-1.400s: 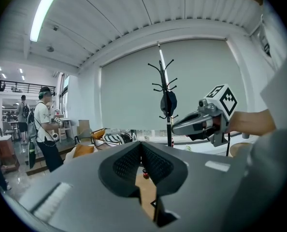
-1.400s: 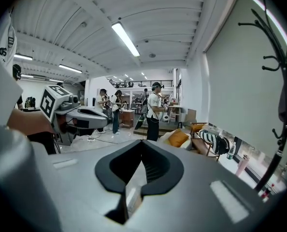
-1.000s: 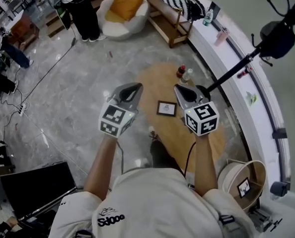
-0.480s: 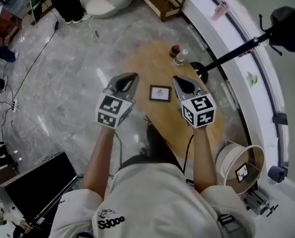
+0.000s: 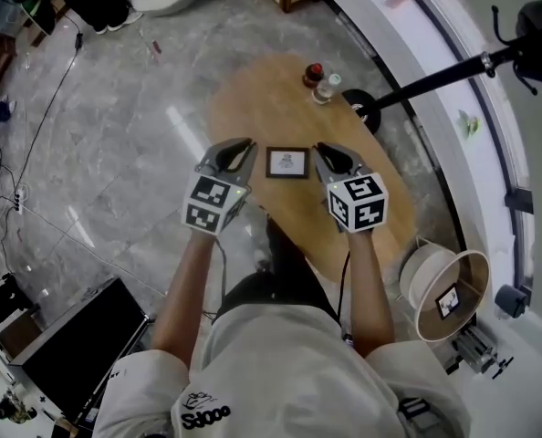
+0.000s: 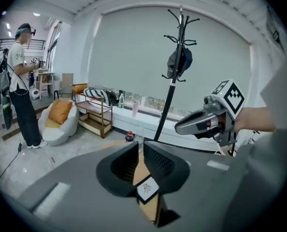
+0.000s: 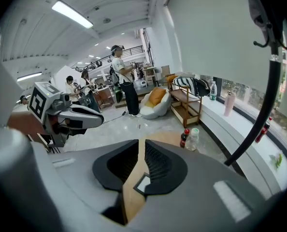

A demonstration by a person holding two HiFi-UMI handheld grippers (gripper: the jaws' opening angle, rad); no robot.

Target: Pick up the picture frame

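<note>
"Left gripper view first: how do the jaws of the left gripper (image 6: 138, 150) stand?"

"Only a narrow slit apart and opening, with nothing clamped. Through the slit I see bare wood and the picture frame (image 6: 147, 189) below."

"And the right gripper (image 7: 141, 148)?"

"The same: a thin gap that is widening, empty. The frame's corner shows past the pads."

"Where is the frame, exactly?"

"From the head view it seems to lie flat on the oval wooden table (image 5: 253, 108), near the person's edge. It is between the two grippers and touches neither. The left one hangs just beside its left side, over the table's rim, and the right one just beside its right side."

"What could spoil the pick?"

"A flat frame gives the pads little to bite on. If the jaws come down this narrow, I think they would land on its face or rim and push it along the wood. If one gripper reaches it before the other, it may skate sideways toward the table edge. And a grip on a single corner would probably let it swing or slip out."

"The cola bottle (image 5: 315, 73) and clear bottle (image 5: 327, 88)?"

"They stand at the far end, well apart, so little risk."
</note>
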